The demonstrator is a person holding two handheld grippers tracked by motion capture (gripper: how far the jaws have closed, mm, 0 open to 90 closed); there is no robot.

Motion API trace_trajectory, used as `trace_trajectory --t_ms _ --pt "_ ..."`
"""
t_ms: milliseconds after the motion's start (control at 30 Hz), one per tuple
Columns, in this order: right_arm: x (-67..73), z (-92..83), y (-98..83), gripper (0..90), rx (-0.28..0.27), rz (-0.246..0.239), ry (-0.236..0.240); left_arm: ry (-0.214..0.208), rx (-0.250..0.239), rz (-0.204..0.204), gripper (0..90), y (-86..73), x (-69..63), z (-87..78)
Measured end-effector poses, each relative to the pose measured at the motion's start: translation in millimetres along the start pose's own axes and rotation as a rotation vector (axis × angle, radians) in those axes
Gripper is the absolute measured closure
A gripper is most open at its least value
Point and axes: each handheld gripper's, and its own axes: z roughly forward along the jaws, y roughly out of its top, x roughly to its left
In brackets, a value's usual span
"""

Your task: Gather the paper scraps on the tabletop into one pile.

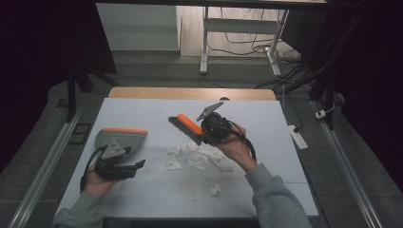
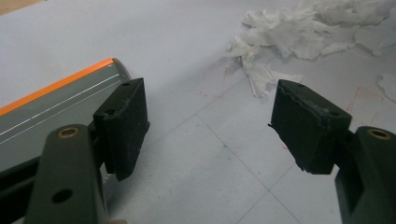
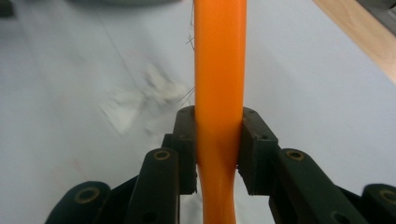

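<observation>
Orange-handled brush [image 1: 188, 126], lifted clear of the surface [image 1: 266, 190] and clenched at its handle [image 3: 219, 93] by the right tool [image 1: 209, 134]; dark bristle head pointing up and to the left, away from the hand. Long axis running straight out from between the jaws, slanting from the right hand toward the far left. Directly below and just nearer the person: a heap of crumpled white paper scraps [image 1: 199, 156], with a few stray bits [image 1: 215, 189] closer to the near edge. Well to the left of the heap, lying flat: a grey dustpan [image 1: 119, 140] with an orange strip along its far edge, mouth seemingly facing the scraps. Left tool [image 1: 135, 166] just beside the pan's near side, jaws released and wide apart, nothing between the pads [image 2: 308, 123]; pan edge [image 2: 56, 105] close against the left jaw, scraps [image 2: 299, 32] ahead. Likely next: bristles down behind the heap, then a sweep leftward toward the pan. Right hand nearer the scraps, left hand nearer the pan.
</observation>
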Motion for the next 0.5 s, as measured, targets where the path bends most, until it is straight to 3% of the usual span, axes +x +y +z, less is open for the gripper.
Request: trace_trajectory --t_ms 133,400,500 --pt "14.1 6.8 7.8 70.6 -0.012 0.077 0.045 0.002 -0.004 -0.002 28.5 -0.5 1.1 -1.3" --pt "41.8 44.2 22.0 70.6 0.012 0.122 0.137 0.006 -0.007 -0.011 28.5 -1.4 3.7 -2.0" --pt "52.1 57.9 25.5 70.7 0.011 0.155 0.199 0.007 -0.006 -0.012 28.6 -1.6 3.9 -1.8"
